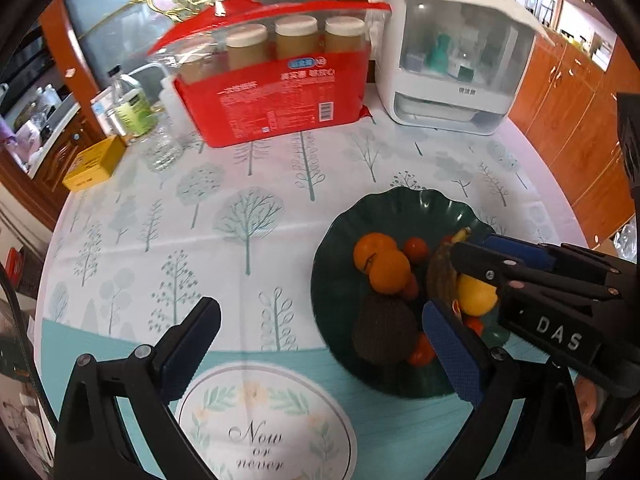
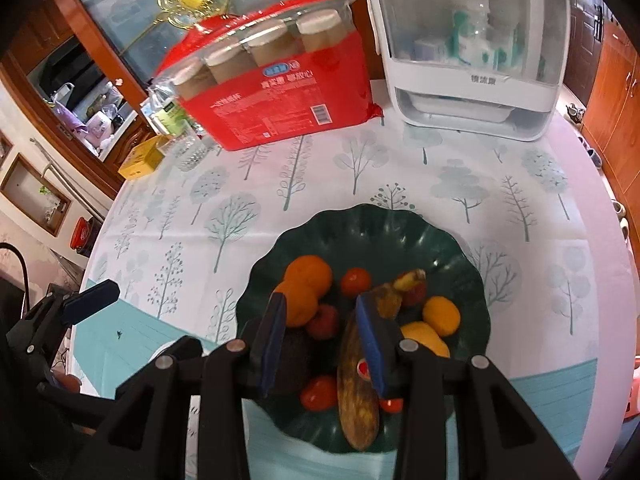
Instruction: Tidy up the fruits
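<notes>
Above green plate (image 2: 452, 248), my right gripper (image 2: 322, 340) narrow, nothing between pads; my left gripper (image 1: 316, 356) wide, empty. Fruit (image 2: 308, 286) heaped in plate. Risk: low fingers nudge banana (image 2: 358, 380), tomatoes roll off rim.

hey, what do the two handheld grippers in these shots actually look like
Both are black plastic frames with silver rivet pins and two fingers faced with textured blue pads. The right gripper carries white letters "DAS" on its body, seen from the left wrist view. The left gripper looks the same build.
</notes>
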A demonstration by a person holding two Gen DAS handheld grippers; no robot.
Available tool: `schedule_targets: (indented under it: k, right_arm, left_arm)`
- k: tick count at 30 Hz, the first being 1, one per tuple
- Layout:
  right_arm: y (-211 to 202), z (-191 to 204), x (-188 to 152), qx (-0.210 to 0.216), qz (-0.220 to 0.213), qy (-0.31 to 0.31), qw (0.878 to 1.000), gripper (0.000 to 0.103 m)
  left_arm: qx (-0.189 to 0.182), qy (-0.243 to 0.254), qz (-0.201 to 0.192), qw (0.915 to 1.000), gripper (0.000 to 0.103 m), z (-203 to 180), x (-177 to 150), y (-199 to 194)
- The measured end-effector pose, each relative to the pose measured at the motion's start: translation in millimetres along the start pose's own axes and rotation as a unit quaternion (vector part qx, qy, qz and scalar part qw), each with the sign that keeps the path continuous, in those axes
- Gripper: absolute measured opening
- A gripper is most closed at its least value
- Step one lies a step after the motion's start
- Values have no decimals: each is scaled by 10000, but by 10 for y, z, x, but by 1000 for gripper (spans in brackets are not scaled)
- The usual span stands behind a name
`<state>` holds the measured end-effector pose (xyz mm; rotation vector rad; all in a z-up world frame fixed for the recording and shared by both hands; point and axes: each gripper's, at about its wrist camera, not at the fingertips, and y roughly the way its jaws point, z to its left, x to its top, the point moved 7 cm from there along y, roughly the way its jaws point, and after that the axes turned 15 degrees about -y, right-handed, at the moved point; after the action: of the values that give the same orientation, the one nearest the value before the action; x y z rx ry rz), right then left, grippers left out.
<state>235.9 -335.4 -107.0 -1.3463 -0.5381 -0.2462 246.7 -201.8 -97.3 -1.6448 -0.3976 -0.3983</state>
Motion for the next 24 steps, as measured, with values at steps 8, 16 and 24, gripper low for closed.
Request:
schedule_targets:
  k: [8,16,24]
  right_arm:
    - [-209,346,-402,65,48,-221,9997,36]
    - [-511,816,-844,99,-3,-137,9999,36]
    - [-943,1219,-1119,-220,-156,52,9996,44]
  left_arm:
    - [-4,-343,-189,9992,100,316,-342,-414]
    - [75,-411,-320,9986,100,685,-710,-831]
    - [101,-436,-372,9983,101,1060,-994,-1276]
